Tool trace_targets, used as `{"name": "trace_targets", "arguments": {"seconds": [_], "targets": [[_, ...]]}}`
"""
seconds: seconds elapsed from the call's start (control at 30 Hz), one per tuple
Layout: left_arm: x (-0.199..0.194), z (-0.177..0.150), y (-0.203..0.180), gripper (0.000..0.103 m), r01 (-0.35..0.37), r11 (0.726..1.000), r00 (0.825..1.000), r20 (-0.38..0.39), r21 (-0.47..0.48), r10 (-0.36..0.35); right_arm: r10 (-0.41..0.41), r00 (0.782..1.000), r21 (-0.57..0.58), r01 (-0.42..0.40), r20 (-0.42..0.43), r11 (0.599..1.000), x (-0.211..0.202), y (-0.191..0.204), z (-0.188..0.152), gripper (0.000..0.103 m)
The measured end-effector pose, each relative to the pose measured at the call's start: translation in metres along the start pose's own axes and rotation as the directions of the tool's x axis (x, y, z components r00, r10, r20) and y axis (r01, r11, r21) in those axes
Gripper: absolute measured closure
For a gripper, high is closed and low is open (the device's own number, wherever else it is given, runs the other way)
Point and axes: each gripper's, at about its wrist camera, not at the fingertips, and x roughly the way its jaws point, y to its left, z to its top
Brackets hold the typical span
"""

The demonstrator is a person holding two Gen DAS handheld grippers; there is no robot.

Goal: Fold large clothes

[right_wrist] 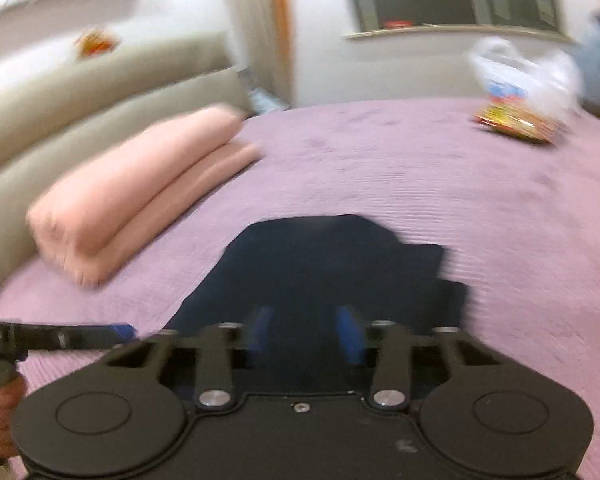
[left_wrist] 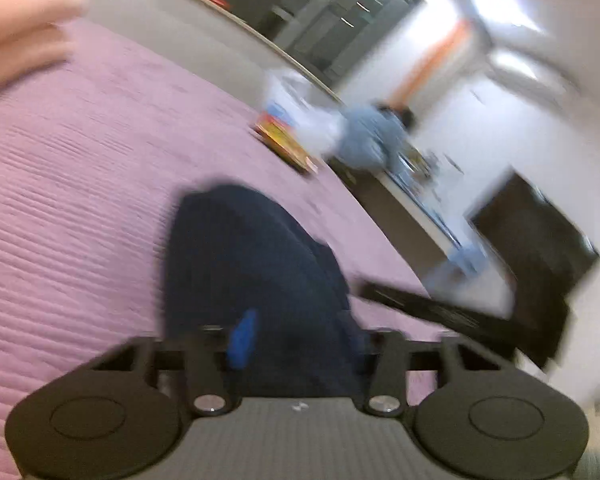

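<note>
Navy garment [right_wrist: 332,272] sits bunched on the purple bed [right_wrist: 440,176], right gripper [right_wrist: 306,330] spread open over it, left gripper [left_wrist: 296,340] can't tell, so 1 sloppy pinch could drag everything crooked.

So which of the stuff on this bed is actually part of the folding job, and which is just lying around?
Part of the job:
navy garment
left gripper
right gripper

Just lying about:
folded pink blanket
colourful packet
clear plastic bag
purple bedspread
</note>
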Motion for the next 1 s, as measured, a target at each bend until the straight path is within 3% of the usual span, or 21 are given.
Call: {"name": "trace_targets", "arguments": {"seconds": [0.03,0.1,0.13,0.2,0.27,0.3,0.37,0.43,0.53,0.63,0.77,0.87,1.0], "targets": [[0.01,-0.012,-0.005,0.087,-0.002,1.0,0.999,-0.053,0.031,0.003,-0.038,0.998,-0.048,0.036,-0.051,0.998,0.023,0.005,-0.005,0.103],[0.01,-0.037,-0.009,0.099,-0.038,0.994,0.996,-0.077,0.101,0.046,-0.216,0.974,-0.109,0.207,-0.072,0.972,0.053,-0.001,-0.02,0.103],[0.002,-0.046,-0.008,0.1,-0.045,0.993,0.996,-0.067,0.111,0.053,-0.233,0.97,-0.047,0.23,-0.069,0.972,0.054,-0.016,-0.023,0.103],[-0.017,-0.054,-0.003,0.1,-0.037,0.999,0.998,-0.048,0.037,0.039,-0.251,0.965,0.123,0.259,-0.076,0.958,0.036,-0.035,-0.019,0.103],[-0.033,-0.056,-0.009,0.1,-0.078,0.996,0.996,-0.034,0.045,0.079,-0.387,0.921,0.118,0.39,-0.047,0.913,0.01,-0.028,-0.016,0.098],[-0.04,-0.06,-0.013,0.1,-0.104,0.993,0.994,-0.03,0.055,0.105,-0.399,0.916,0.118,0.402,-0.047,0.908,-0.003,-0.024,-0.017,0.096],[-0.051,-0.061,-0.025,0.099,-0.112,0.992,0.993,-0.026,0.066,0.114,-0.308,0.951,0.152,0.311,-0.042,0.938,-0.031,-0.012,-0.02,0.096],[-0.05,-0.059,-0.038,0.097,-0.137,0.985,0.99,-0.012,0.101,0.139,-0.257,0.966,0.104,0.259,-0.032,0.96,-0.053,0.013,-0.032,0.093],[-0.039,-0.066,-0.045,0.096,-0.226,0.966,0.972,-0.039,0.125,0.232,-0.302,0.95,0.009,0.304,-0.081,0.953,-0.057,0.043,-0.064,0.094],[-0.036,-0.071,-0.038,0.097,-0.229,0.973,0.972,-0.048,0.025,0.23,-0.348,0.904,0.063,0.374,-0.25,0.925,-0.047,0.023,-0.103,0.103],[-0.056,-0.079,-0.056,0.097,-0.255,0.965,0.965,-0.052,0.059,0.258,-0.3,0.927,0.175,0.341,-0.226,0.924,-0.091,0.016,-0.111,0.103],[-0.08,-0.09,-0.076,0.097,-0.276,0.958,0.957,-0.066,0.083,0.282,-0.294,0.927,0.19,0.34,-0.232,0.921,-0.123,0.028,-0.109,0.092],[-0.119,-0.101,-0.128,0.096,-0.284,0.942,0.956,-0.028,0.178,0.293,-0.269,0.946,0.191,0.302,-0.179,0.934,-0.173,0.058,-0.102,0.092]]}}
